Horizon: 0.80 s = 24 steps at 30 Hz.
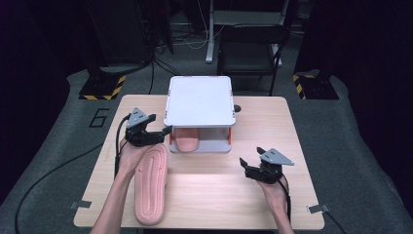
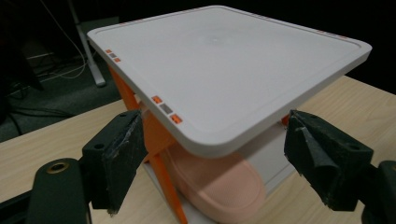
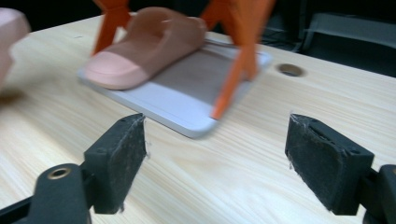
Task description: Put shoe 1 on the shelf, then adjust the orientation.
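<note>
While 1 pink foam slipper (image 1: 187,140) sits on the white 2-tier shoe rack's (image 1: 199,101) lower shelf, both grippers' jaws stand spread and empty; grip the second pink slipper (image 1: 150,183), near the table's (image 1: 219,195) front-left edge, at mid-length.

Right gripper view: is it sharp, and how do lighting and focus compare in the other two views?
Right gripper view: motion blur smears the orange legs and slipper; the jaws stay crisp. Left gripper view: sharp white shelf top, soft glare, the slipper beneath in shadow. High view: bright table, dark surroundings, slightly soft.

Pink slippers (image 1: 151,183), a white rack (image 1: 199,100) with orange legs (image 2: 161,154).
</note>
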Each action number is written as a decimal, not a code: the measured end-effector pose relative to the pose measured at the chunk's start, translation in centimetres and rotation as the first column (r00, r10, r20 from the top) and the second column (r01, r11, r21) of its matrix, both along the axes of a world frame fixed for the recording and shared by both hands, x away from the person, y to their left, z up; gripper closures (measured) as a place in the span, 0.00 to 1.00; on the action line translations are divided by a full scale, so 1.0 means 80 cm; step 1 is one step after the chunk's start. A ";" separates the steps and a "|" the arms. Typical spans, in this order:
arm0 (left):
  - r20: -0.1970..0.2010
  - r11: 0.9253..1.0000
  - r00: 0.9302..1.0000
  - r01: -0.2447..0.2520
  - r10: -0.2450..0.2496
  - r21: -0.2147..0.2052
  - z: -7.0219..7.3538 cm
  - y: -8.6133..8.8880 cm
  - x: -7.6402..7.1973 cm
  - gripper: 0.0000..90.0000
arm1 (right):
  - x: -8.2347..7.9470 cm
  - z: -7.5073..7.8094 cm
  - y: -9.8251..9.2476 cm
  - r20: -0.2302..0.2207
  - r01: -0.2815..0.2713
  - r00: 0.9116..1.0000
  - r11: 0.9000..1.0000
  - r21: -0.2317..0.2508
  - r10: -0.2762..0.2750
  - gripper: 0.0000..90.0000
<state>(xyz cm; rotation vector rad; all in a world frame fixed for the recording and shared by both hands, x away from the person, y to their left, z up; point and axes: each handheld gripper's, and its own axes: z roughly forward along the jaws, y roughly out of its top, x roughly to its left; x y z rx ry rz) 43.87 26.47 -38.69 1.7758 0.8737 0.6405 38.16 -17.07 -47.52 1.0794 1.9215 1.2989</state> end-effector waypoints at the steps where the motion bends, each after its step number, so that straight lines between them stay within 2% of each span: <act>1: 0.003 1.000 1.000 -0.006 0.006 -0.002 -0.001 0.005 -0.008 0.22 | -0.004 -0.002 -0.009 0.004 0.021 1.000 1.000 0.006 -0.021 0.22; 4: 0.013 0.999 0.999 -0.043 0.043 -0.018 -0.008 0.020 -0.030 0.21 | -0.017 -0.008 -0.032 0.026 0.088 0.996 0.995 0.037 -0.089 0.21; 5: 0.008 0.997 0.998 -0.064 0.064 -0.030 -0.014 0.028 -0.041 0.21 | -0.019 -0.010 -0.036 0.028 0.099 0.995 0.994 0.047 -0.101 0.21; 8: -0.011 0.991 0.992 -0.123 0.123 -0.044 -0.030 0.043 -0.058 0.22 | -0.028 -0.016 -0.053 0.036 0.143 0.989 0.988 0.055 -0.145 0.22; 13: -0.048 0.981 0.981 -0.192 0.190 -0.041 -0.058 0.067 -0.092 0.22 | -0.035 -0.017 -0.073 0.047 0.157 0.986 0.987 0.047 -0.159 0.22; 15: -0.054 0.978 0.978 -0.204 0.202 -0.036 -0.067 0.072 -0.105 0.22 | -0.039 -0.017 -0.078 0.070 0.165 0.983 0.985 0.057 -0.169 0.22; 19: -0.070 0.971 0.972 -0.229 0.224 -0.071 -0.085 0.078 -0.129 0.22 | -0.042 -0.020 -0.085 0.081 0.184 0.979 0.981 0.058 -0.188 0.23; 20: -0.076 0.973 0.973 -0.222 0.216 -0.071 -0.088 0.079 -0.132 0.23 | -0.042 -0.020 -0.084 0.077 0.182 0.979 0.982 0.057 -0.187 0.23; 23: -0.112 0.967 0.965 -0.245 0.237 -0.070 -0.102 0.084 -0.136 0.24 | -0.041 -0.023 -0.082 0.070 0.183 0.980 0.981 0.056 -0.187 0.23; 24: -0.125 0.968 0.965 -0.241 0.231 -0.072 -0.104 0.085 -0.137 0.24 | -0.040 -0.023 -0.081 0.071 0.176 0.981 0.983 0.046 -0.179 0.23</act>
